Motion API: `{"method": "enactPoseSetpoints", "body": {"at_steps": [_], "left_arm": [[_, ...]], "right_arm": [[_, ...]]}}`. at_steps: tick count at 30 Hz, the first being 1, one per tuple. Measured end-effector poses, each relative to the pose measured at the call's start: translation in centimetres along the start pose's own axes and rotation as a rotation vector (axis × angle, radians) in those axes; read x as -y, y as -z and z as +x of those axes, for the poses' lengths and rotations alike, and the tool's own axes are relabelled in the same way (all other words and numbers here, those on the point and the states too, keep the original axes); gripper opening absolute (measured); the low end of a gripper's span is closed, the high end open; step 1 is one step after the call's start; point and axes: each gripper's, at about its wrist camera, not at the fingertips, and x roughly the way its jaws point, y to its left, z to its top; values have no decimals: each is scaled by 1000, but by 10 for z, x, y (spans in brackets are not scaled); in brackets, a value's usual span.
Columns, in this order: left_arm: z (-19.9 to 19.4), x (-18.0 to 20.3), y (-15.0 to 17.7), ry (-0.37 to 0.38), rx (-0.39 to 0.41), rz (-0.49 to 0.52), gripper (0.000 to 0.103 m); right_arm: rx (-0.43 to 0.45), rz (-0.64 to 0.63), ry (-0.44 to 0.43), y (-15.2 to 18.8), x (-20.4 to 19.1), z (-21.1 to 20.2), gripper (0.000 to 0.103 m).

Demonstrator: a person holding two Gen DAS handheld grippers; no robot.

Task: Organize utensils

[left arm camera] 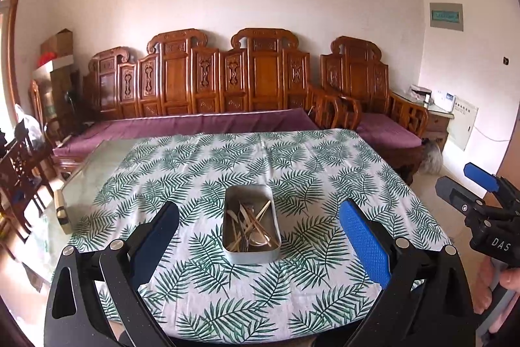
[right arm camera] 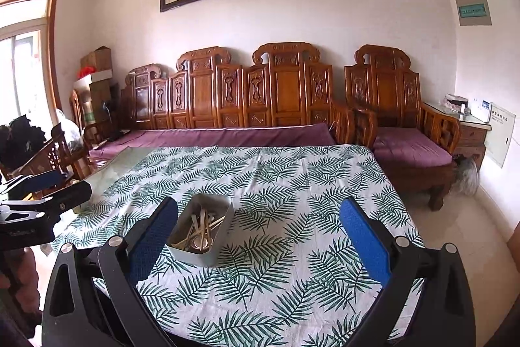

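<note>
A metal tin (left arm camera: 231, 252) stands on the leaf-print tablecloth (left arm camera: 292, 158) near the table's front. It holds several utensils (left arm camera: 252, 225): wooden chopsticks and metal spoons, lying crossed. My left gripper (left arm camera: 258, 236) is open and empty, held above the table with the tin between its fingers in view. My right gripper (right arm camera: 258, 236) is open and empty, to the right of the tin (right arm camera: 195, 254) with its utensils (right arm camera: 201, 231). The right gripper also shows at the right edge of the left wrist view (left arm camera: 481, 184). The left gripper shows at the left edge of the right wrist view (right arm camera: 45, 191).
A small beige object (left arm camera: 61, 210) lies on the bare glass part of the table at the left. A carved wooden sofa (left arm camera: 227, 80) with purple cushions stands behind the table. Wooden chairs (left arm camera: 19, 178) stand at the left. A side cabinet (right arm camera: 471, 129) is at the far right.
</note>
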Motion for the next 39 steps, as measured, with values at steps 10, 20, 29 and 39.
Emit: {"method": "enactPoseSetpoints", "body": {"at_steps": [10, 20, 29, 39], "left_arm": [[-2, 1, 1, -3, 6, -6, 95], [-3, 3, 2, 0, 10, -7, 95], [-3, 4, 3, 2, 11, -3, 95], [-5, 5, 4, 5, 17, -2, 95]], "right_arm": [[-9, 15, -4, 0, 2, 1, 100], [-13, 14, 3, 3, 2, 2, 100], [-13, 14, 2, 4, 1, 1, 100], [-14, 15, 2, 5, 1, 1, 100]]}}
